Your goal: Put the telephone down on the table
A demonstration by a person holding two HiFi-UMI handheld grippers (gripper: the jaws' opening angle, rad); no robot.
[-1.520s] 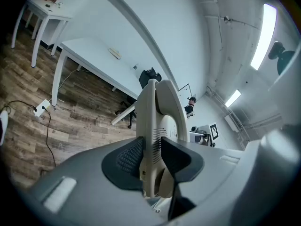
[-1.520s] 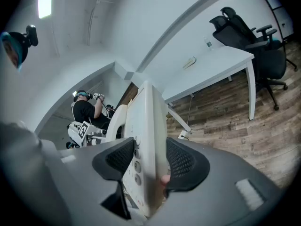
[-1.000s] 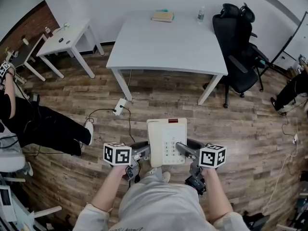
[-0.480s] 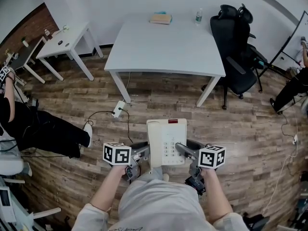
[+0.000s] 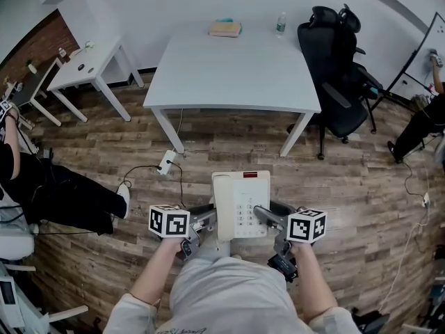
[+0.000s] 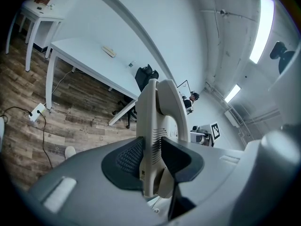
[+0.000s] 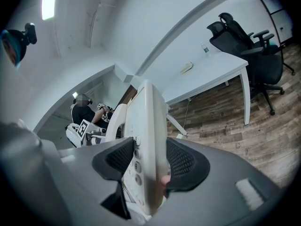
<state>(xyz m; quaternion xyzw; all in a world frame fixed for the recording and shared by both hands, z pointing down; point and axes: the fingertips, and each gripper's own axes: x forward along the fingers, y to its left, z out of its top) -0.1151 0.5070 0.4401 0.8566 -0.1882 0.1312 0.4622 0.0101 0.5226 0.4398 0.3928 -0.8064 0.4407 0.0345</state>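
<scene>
A cream desk telephone (image 5: 240,204) with a keypad and a red display strip hangs flat in the air over the wooden floor, just in front of my body. My left gripper (image 5: 208,220) is shut on its left edge and my right gripper (image 5: 268,218) on its right edge. In the left gripper view the telephone (image 6: 157,126) stands edge-on, clamped between the dark pads of the left gripper (image 6: 153,159). In the right gripper view the telephone (image 7: 148,140) sits between the pads of the right gripper (image 7: 149,161), keys facing left. The white table (image 5: 233,68) lies ahead, apart from the telephone.
A book (image 5: 224,28) and a water bottle (image 5: 281,24) sit at the table's far edge. A black office chair (image 5: 337,68) stands at its right. A small white side table (image 5: 83,65) is far left. A power strip (image 5: 165,162) with cable lies on the floor. A seated person (image 5: 49,186) is at left.
The white table has drawn slightly nearer and shifted a little left in the head view. The telephone and both grippers keep the same hold and place before me.
</scene>
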